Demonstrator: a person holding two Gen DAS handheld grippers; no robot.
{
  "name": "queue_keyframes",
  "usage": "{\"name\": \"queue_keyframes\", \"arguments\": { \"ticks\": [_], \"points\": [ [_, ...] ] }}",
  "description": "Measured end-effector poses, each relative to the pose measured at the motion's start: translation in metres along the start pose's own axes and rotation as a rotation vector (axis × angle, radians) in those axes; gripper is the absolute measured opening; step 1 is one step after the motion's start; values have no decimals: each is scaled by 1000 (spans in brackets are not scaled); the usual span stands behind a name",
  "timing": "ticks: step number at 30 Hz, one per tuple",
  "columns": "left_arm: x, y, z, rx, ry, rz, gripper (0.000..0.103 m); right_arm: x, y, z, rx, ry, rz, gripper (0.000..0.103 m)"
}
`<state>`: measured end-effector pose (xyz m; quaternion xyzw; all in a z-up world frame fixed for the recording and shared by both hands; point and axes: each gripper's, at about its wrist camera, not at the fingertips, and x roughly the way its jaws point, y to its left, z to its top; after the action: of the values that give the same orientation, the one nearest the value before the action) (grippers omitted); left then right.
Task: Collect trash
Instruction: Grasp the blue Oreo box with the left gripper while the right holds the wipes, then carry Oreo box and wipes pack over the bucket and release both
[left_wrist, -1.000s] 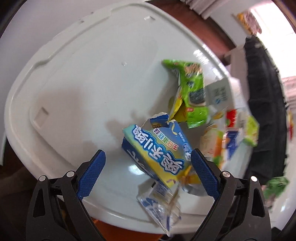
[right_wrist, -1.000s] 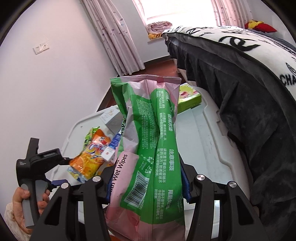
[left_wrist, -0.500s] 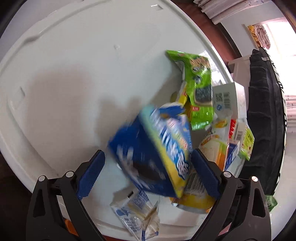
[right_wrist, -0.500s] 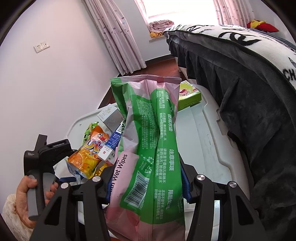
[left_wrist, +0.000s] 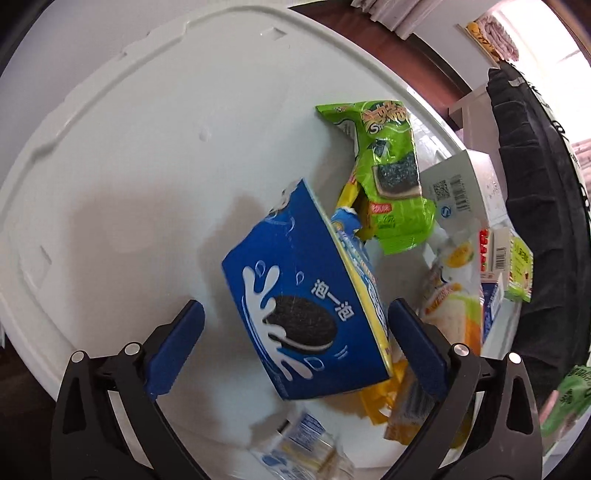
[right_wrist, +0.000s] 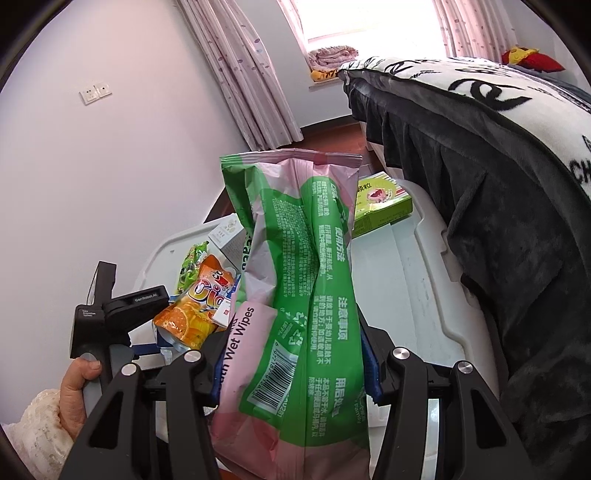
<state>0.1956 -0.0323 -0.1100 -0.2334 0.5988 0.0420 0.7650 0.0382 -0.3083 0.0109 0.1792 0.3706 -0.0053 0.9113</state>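
Pink-green "Wet Wipes" pack clamped in right claw; "GenRobot.AI" on left claw.

Trash count on the white surface

Left wrist view: one blue cookie box at centre, one green snack wrapper upper right of it, one white carton at right, one clear wrapper at the bottom edge, blurred. Right wrist view: one pink-and-green wet wipes pack at centre, one orange juice pouch left of it, one green box at upper right, two grippers. Further pieces at the right of the left wrist view are too jumbled to count.
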Motion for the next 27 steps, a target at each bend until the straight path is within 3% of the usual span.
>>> {"name": "queue_keyframes", "arguments": {
  "ticks": [8,10,12,13,14,20,27],
  "points": [
    [16,-21,18,104,0,98,97,1,4,-1,-2,6,9,54],
    [19,-30,16,182,0,131,96,1,4,0,1,5,8,54],
    [23,-39,8,278,-13,192,90,0,4,1,4,2,13,54],
    [24,-42,3,318,-29,223,83,-1,4,1,5,0,11,54],
    [22,-44,-1,342,-53,230,70,-1,4,1,7,-2,14,54],
    [8,-27,0,377,-51,107,62,-4,6,0,8,-10,25,54],
    [-10,-16,-18,481,-103,129,61,-5,17,2,-4,-15,42,54]
  ]
}}
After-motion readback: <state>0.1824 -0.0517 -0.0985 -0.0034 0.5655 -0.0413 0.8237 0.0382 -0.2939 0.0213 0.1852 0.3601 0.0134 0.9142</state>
